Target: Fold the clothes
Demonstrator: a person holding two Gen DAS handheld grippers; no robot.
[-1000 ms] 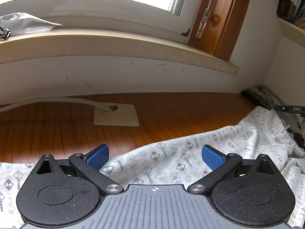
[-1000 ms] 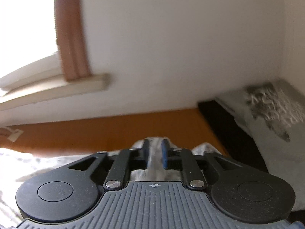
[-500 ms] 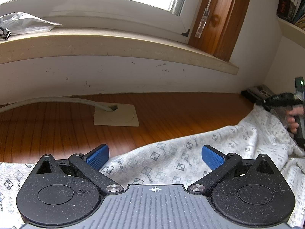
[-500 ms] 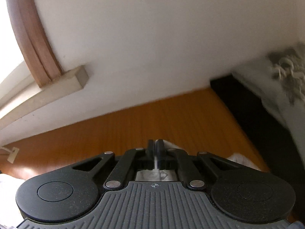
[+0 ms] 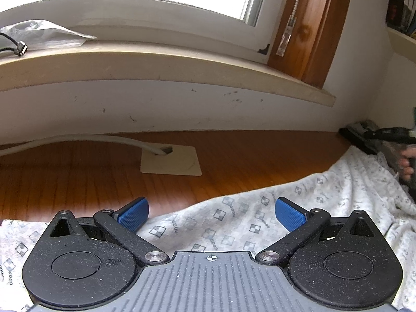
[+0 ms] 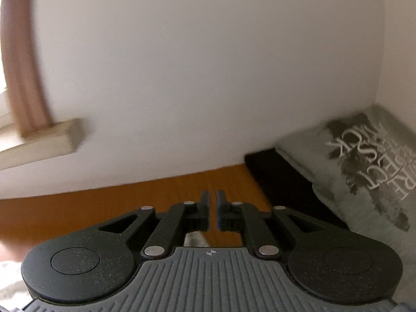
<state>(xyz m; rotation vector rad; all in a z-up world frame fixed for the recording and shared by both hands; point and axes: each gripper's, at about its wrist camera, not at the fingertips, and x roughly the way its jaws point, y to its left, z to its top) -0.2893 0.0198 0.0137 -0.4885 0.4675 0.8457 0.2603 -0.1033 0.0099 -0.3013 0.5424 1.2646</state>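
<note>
Left claw (image 5: 212, 214): spread wide, empty, over patterned garment (image 5: 234, 223).
Right claw (image 6: 213, 212): slightly parted, gripping nothing.
Progress: garment rumpled on desk (image 5: 78, 176); folding seemingly unfinished.

White checker-print garment (image 5: 234, 223), blue tool pads (image 5: 134, 212), orange-brown wooden tabletop (image 5: 78, 176)

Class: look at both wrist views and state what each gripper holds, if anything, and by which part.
Neither holds anything. The left gripper is wide open above the patterned garment. The right gripper has a narrow gap between its fingers, with no cloth in it.
</note>
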